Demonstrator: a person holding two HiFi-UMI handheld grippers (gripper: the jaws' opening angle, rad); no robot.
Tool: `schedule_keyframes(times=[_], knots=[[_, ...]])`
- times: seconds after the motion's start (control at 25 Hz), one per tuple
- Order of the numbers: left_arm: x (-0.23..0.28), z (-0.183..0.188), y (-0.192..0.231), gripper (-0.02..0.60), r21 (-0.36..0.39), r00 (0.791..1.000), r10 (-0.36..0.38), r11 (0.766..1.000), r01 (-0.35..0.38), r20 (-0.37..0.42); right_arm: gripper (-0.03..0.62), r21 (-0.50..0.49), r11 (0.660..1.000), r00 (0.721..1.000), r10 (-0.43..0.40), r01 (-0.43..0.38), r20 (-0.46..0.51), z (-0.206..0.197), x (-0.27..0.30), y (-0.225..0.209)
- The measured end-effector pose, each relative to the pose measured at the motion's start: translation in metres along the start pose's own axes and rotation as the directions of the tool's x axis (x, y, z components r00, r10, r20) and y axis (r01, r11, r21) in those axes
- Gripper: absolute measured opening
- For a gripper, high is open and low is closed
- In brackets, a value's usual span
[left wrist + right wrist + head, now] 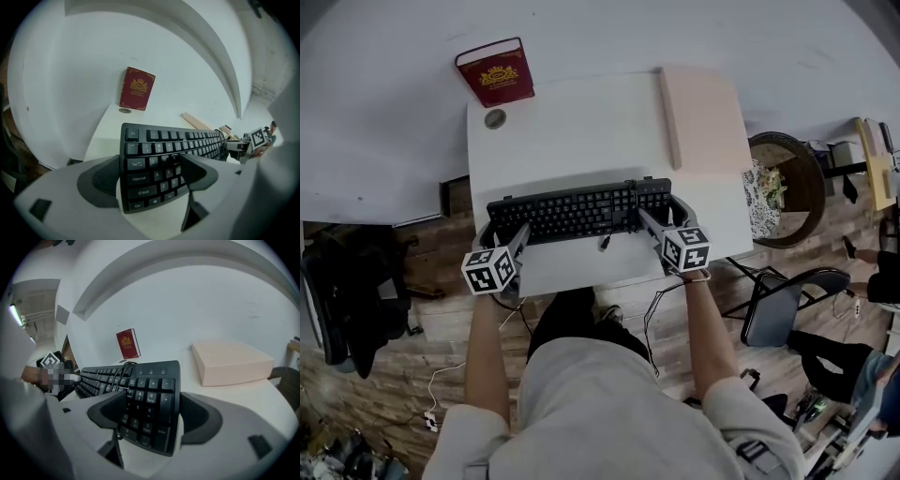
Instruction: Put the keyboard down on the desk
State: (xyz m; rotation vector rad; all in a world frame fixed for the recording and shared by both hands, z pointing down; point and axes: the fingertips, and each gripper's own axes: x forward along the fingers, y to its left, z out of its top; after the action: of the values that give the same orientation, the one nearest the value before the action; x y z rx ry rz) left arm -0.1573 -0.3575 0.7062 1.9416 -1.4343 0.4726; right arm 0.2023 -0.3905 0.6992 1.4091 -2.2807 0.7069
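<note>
Your two forearms reach from 6 o'clock in the head view, and each hand carries one gripper with its marker cube toward you. Your left gripper (500,228) is closed on the left end of the black keyboard (579,210). In the left gripper view you see one jaw at the outer short edge and the other jaw lying over the letter keys near the Tab and Shift rows. Your right gripper (660,212) is closed on the other end. In the right gripper view the number pad stands between its two jaws, which press it from both sides.

You hold the keyboard across the near part of the white desk (581,122), with its long side parallel to the desk's front edge. Whether its underside touches the desk top I cannot tell. A thin black cable (606,242) comes over the keyboard near its middle and hangs at the near side.

From the keyboard, at 11 o'clock, a red book (495,71) with a gold emblem leans against the white wall at the far corner of the desk. A small round metal piece (494,118) lies just beside it at 6 o'clock of the book. At 1 o'clock from the keyboard, a flat pale pink box (703,117) lies on the desk, well apart from the keyboard.
</note>
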Motion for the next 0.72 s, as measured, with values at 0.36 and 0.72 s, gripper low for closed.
schedule_keyframes(times=[0.36,0.72], knots=[[0.01,-0.006,0.005,0.407,-0.01,0.999,0.023,1.0,-0.023,-0.041,0.365,0.037,0.999,0.997,0.008,-0.006,-0.077,-0.008,0.017,-0.006],[0.018,-0.007,0.009,0.407,-0.018,0.998,0.023,1.0,-0.024,-0.062,0.368,0.053,0.999,0.991,-0.002,0.009,-0.137,-0.013,0.025,-0.009]])
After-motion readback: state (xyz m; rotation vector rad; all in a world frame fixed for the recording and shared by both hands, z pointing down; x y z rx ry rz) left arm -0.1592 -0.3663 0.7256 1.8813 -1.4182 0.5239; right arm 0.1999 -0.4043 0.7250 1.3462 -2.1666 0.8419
